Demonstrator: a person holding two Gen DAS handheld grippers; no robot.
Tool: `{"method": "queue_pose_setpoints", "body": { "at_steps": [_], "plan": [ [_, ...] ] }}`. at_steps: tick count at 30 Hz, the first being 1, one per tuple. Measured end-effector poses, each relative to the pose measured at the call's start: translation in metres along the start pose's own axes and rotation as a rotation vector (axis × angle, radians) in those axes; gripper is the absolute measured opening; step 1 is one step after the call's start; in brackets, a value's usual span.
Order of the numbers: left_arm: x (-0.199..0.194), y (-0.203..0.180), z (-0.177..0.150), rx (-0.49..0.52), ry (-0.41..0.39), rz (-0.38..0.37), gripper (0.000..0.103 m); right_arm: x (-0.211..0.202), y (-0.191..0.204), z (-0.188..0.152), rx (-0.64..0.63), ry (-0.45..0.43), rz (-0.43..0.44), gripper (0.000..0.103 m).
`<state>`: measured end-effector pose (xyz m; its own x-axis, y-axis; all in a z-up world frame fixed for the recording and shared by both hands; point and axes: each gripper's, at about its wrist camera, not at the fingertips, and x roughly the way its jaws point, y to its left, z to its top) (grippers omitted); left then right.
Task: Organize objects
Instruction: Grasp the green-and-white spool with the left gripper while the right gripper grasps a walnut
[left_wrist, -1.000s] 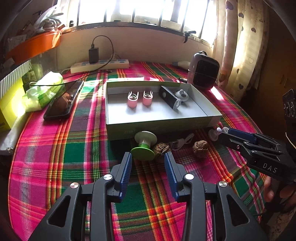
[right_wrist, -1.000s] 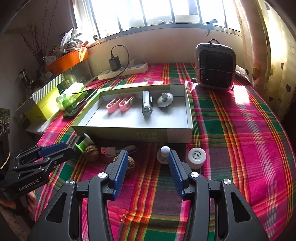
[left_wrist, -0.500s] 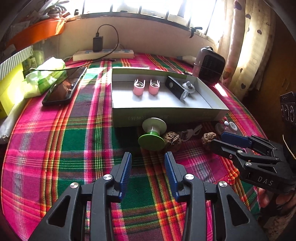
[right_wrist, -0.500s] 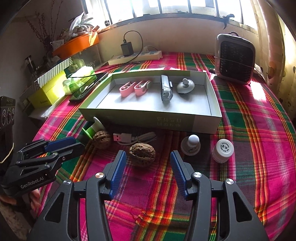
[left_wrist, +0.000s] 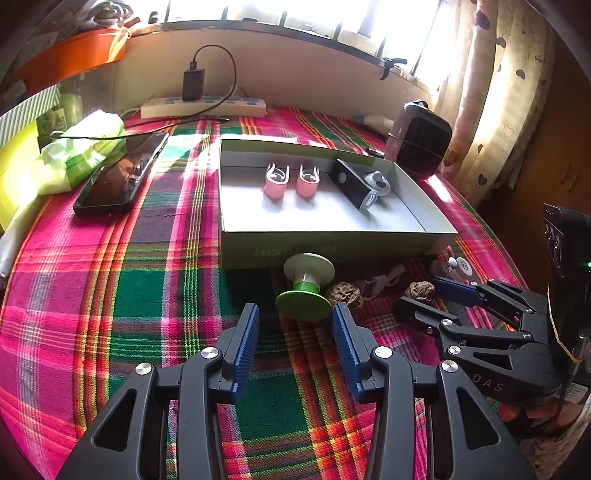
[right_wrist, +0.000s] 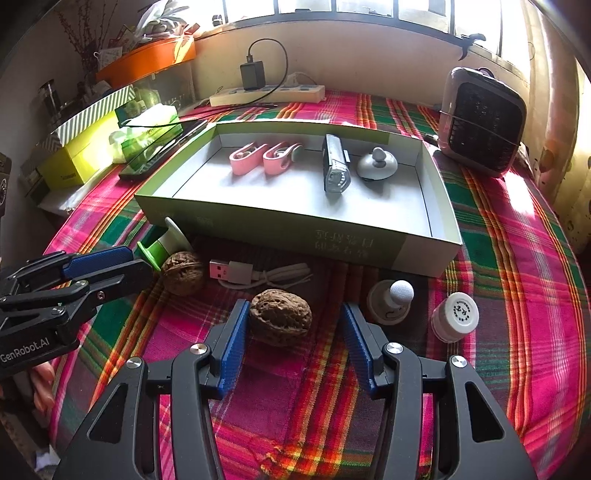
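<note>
Walnut (right_wrist: 280, 316) between right claw (right_wrist: 291, 328) pads; hidden leftward.

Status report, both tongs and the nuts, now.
Left tongs open, just widened, short of green spool. Right tongs open around walnut, not clamped. White cable beyond it.

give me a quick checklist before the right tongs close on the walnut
1. Right tongs open: ok.
2. Near walnut between the pads: ok, close against the left pad, gap on the other side.
3. USB cable clear of the pads: ok.
4. White knob outside the tongs: ok, but close to the right-side pad.
5. Box has free floor for the walnut: ok.
6. Left tongs out of the way: ok, open by the green spool, jaws just been opening, nothing between them.
</note>
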<state>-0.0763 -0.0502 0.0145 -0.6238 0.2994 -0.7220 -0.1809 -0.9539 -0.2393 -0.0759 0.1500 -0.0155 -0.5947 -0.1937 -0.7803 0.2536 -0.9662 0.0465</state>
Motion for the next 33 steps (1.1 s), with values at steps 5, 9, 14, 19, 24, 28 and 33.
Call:
{"method": "queue_pose_setpoints", "body": {
  "at_steps": [5,9,14,19,24,28,33],
  "plan": [
    [0.006,-0.003,0.005,0.002,0.005,0.004,0.041,0.0,0.001,-0.001,-0.021,-0.003,-0.011,0.051],
    [0.008,-0.003,0.01,0.012,0.003,0.022,0.042,-0.001,0.0,-0.001,-0.023,-0.004,-0.005,0.051],
    [0.011,-0.004,0.013,0.031,0.008,0.032,0.042,-0.001,0.002,-0.001,-0.034,-0.007,-0.008,0.042],
    [0.015,-0.002,0.019,0.031,0.014,0.042,0.042,-0.002,0.0,-0.001,-0.02,-0.01,-0.004,0.035],
    [0.021,-0.002,0.023,0.032,0.027,0.046,0.042,-0.002,0.0,-0.001,-0.02,-0.011,-0.007,0.035],
    [0.026,-0.002,0.023,0.037,0.038,0.048,0.042,-0.001,0.002,-0.001,-0.026,-0.01,-0.011,0.035],
    [0.03,0.0,0.024,0.039,0.049,0.046,0.042,-0.001,0.001,-0.001,-0.025,-0.01,-0.008,0.035]
  ]
}}
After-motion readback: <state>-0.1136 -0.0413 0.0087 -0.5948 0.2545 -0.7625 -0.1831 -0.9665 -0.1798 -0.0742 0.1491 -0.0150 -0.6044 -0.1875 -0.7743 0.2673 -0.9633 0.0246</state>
